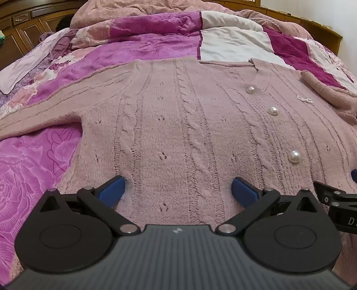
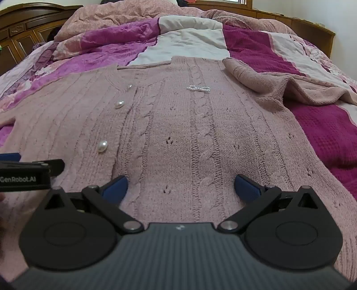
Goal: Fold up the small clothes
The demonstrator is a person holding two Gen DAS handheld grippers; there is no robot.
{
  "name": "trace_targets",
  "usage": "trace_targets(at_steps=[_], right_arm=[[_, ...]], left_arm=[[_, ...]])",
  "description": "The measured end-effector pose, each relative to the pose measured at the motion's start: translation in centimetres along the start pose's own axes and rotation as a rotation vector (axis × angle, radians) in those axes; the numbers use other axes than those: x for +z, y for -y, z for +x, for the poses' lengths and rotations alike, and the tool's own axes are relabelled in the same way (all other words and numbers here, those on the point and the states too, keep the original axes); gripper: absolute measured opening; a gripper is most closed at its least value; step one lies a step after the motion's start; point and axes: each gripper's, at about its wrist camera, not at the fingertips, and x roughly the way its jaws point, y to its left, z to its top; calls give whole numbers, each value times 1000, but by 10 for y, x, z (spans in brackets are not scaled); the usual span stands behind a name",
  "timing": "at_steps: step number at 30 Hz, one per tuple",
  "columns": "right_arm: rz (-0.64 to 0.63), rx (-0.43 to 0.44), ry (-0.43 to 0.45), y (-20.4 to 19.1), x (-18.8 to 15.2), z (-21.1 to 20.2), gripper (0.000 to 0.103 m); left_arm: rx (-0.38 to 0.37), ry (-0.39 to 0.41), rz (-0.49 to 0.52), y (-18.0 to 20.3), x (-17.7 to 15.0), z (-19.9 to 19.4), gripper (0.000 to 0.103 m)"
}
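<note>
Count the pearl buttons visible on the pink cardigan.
3, in a row down the cardigan: top button near the collar, middle button, lowest button. More may be hidden.

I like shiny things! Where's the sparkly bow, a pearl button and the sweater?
bow [image 2: 198, 88], right wrist view, its middle knot
pearl button [image 2: 102, 146], right wrist view, its round face
sweater [image 1: 178, 125], left wrist view, its front

We saw a wide bed spread with a patchwork quilt [image 1: 142, 46] of magenta, pink and white panels, a rumpled pink duvet [image 2: 116, 17] heaped at its far end. A dark carved wooden cabinet [image 1: 20, 29] stood at the left, a wooden headboard [image 2: 312, 29] ran behind, beneath a pale wall [image 2: 343, 20].
</note>
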Motion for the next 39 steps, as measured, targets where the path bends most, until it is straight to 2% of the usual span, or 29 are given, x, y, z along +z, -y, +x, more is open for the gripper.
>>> trace_targets(at_steps=[39], right_arm=[[-7, -6, 3, -1, 0, 0, 103]], left_arm=[[2, 6, 2, -1, -1, 0, 103]])
